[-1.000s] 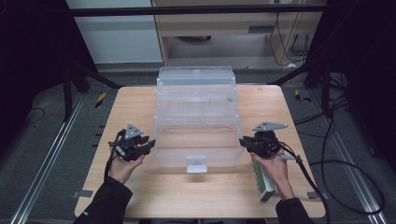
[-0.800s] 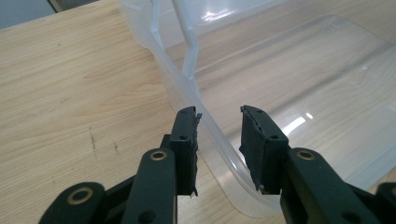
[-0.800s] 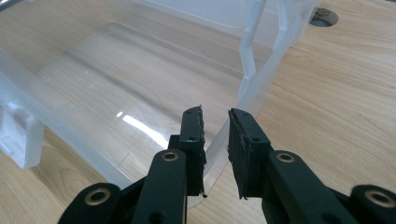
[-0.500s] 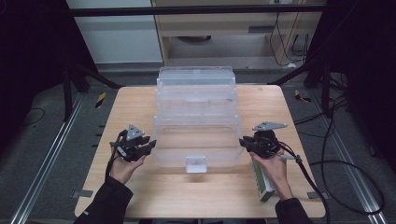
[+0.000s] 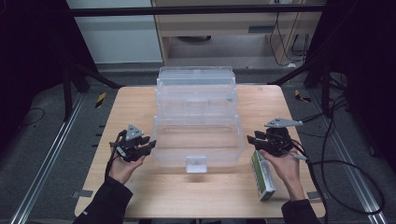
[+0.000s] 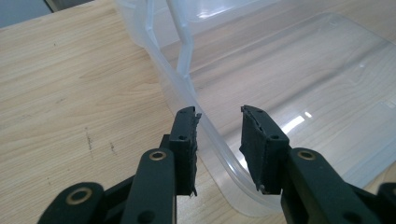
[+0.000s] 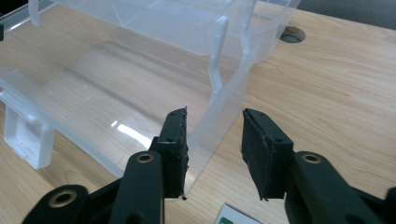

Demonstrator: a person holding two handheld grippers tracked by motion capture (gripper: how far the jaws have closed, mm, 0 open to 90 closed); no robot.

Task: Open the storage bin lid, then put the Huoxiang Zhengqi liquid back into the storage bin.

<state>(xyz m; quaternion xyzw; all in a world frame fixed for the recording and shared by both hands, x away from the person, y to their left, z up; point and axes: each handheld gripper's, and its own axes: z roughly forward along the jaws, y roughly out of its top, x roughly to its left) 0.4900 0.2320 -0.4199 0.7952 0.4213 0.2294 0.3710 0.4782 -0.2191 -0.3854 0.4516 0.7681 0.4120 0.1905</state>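
A clear plastic bin (image 5: 196, 135) with its drawer pulled toward me stands in the middle of the wooden table (image 5: 140, 102). My left gripper (image 5: 148, 145) is open, its jaws astride the drawer's left wall (image 6: 215, 140). My right gripper (image 5: 251, 140) is open too, with the drawer's right wall (image 7: 212, 126) between its jaws. The left gripper (image 6: 218, 135) and the right gripper (image 7: 215, 140) each show a gap on both sides of the thin wall. The drawer (image 7: 112, 84) is empty, and its front handle tab (image 5: 195, 164) faces me.
A green and white box (image 5: 262, 175) lies on the table under my right hand, near the front right corner. Its corner (image 7: 233, 218) shows below the right jaws. Black cables (image 5: 336, 163) trail off the table's right side. A cable hole (image 7: 293, 34) sits in the tabletop beyond the bin.
My left gripper has slid right up to the drawer's left wall. The right gripper has barely moved.
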